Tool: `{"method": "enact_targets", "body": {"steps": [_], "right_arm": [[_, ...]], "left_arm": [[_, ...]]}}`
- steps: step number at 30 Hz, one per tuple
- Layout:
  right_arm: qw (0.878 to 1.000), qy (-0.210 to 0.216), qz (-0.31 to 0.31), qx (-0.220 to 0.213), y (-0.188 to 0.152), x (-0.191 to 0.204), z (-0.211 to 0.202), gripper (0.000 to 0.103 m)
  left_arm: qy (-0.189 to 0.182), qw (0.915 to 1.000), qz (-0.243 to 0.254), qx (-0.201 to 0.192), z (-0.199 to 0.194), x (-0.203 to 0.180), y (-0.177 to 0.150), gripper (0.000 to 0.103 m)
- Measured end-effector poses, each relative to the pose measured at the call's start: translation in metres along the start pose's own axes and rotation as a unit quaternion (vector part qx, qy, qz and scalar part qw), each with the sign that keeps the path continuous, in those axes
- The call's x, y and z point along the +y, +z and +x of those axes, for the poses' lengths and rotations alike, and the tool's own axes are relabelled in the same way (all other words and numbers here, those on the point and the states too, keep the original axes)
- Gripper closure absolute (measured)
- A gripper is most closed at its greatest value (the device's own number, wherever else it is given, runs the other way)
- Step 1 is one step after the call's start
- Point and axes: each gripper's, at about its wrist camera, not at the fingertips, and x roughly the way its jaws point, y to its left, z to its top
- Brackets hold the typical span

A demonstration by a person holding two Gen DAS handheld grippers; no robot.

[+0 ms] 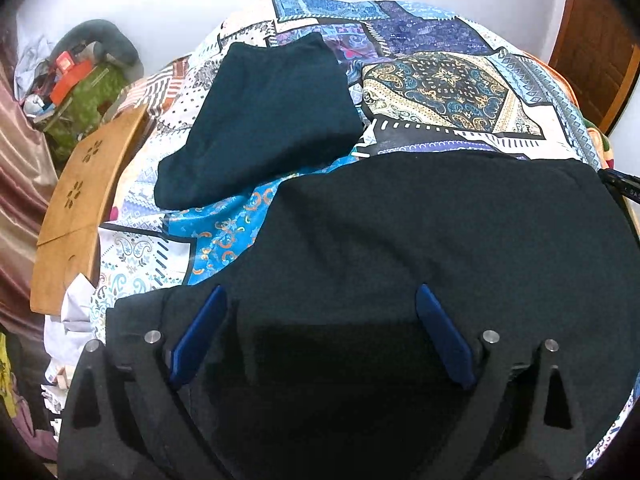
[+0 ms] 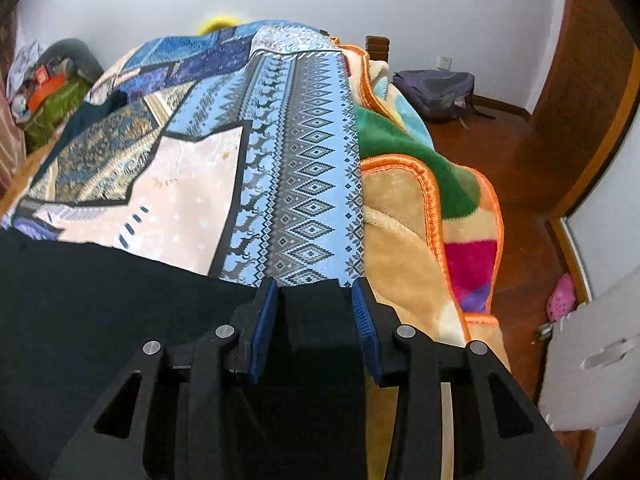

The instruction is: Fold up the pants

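Observation:
Black pants (image 1: 440, 232) lie spread on a patterned bedspread (image 1: 440, 80), near the bed's front edge. My left gripper (image 1: 322, 296) is open, its blue pads wide apart just over the pants' near part. In the right wrist view the same pants (image 2: 100, 304) fill the lower left. My right gripper (image 2: 316, 286) is open, its blue pads astride the pants' right edge; I cannot tell whether they touch the cloth. A second dark teal garment (image 1: 260, 120), folded, lies farther back on the bed.
A wooden board (image 1: 80, 216) stands at the bed's left side, with a cluttered pile (image 1: 76, 80) behind it. A plush multicoloured blanket (image 2: 432, 208) hangs at the bed's right edge. A backpack (image 2: 436, 92) sits on the wooden floor by a wardrobe (image 2: 588, 100).

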Motion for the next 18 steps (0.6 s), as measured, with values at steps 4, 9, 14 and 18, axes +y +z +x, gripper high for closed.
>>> {"method": "enact_targets", "body": {"steps": [4,9,14,18], "right_arm": [[1.000,-0.011,-0.017,-0.010,-0.003,0.009,-0.002,0.081],[0.994,-0.064,-0.054,-0.063,-0.007,0.022,-0.024,0.092],[0.989,-0.106,-0.064,-0.081,-0.006,0.017,-0.030,0.092],[0.992,-0.108,-0.061,-0.019,-0.002,0.013,-0.004,0.089]], "left_arm": [[0.000,1.0000,-0.004,-0.002,0.001,0.000,-0.001,0.006],[0.006,0.9999,-0.004,0.007,-0.005,0.003,0.004,0.006],[0.023,0.9996,-0.012,-0.010,-0.014,0.011,0.000,0.006],[0.011,0.9997,-0.021,-0.002,-0.005,0.019,-0.013,0.005]]}}
